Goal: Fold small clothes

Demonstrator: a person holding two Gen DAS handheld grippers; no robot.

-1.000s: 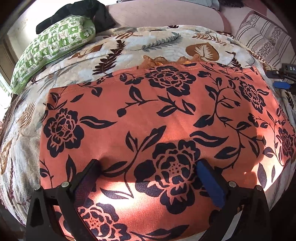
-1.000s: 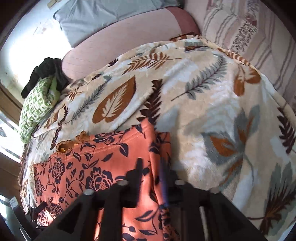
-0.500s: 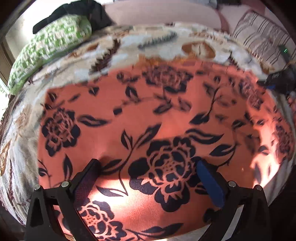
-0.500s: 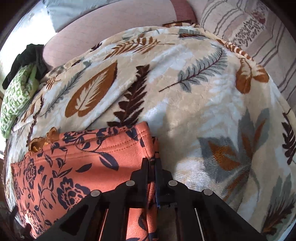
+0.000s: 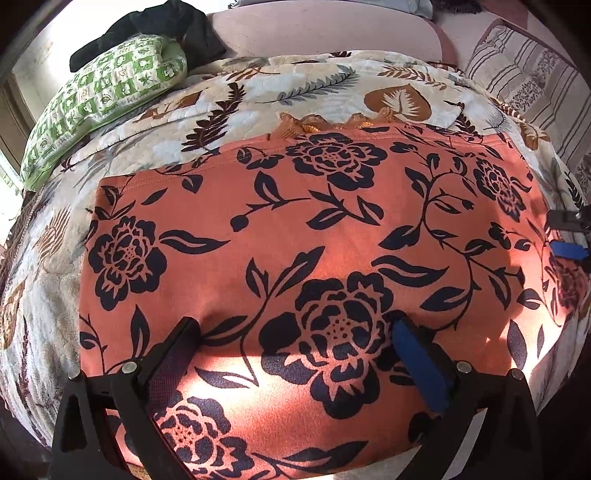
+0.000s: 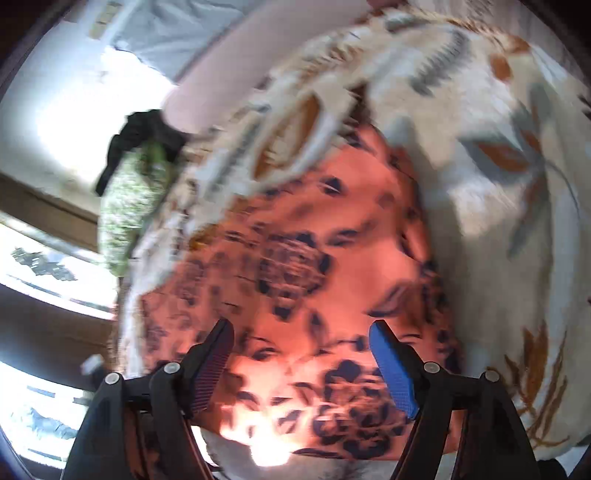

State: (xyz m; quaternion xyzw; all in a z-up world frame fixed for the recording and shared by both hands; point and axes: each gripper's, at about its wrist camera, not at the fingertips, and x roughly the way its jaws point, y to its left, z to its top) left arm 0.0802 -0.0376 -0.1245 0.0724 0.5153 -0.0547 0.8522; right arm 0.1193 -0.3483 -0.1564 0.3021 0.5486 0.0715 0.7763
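Note:
An orange garment with dark blue flowers (image 5: 295, 229) lies flat on the leaf-print blanket (image 5: 303, 85). My left gripper (image 5: 295, 332) is open, its fingers resting wide apart on the garment's near part, holding nothing. My right gripper (image 6: 301, 338) is open over the same garment (image 6: 325, 258) near its right edge; that view is motion-blurred. The right gripper's blue pad also shows at the right edge of the left wrist view (image 5: 567, 249). An orange ruffled trim (image 5: 317, 123) sticks out past the garment's far edge.
A green patterned pillow (image 5: 107, 96) with a black cloth (image 5: 162, 26) on it lies at the far left of the bed. A pink headboard cushion (image 5: 325, 29) runs along the back. A striped cushion (image 5: 532, 77) is at the far right.
My right gripper was shut on the garment's right corner and has opened, let go and swung back over the garment. My left gripper stays open in the same place.

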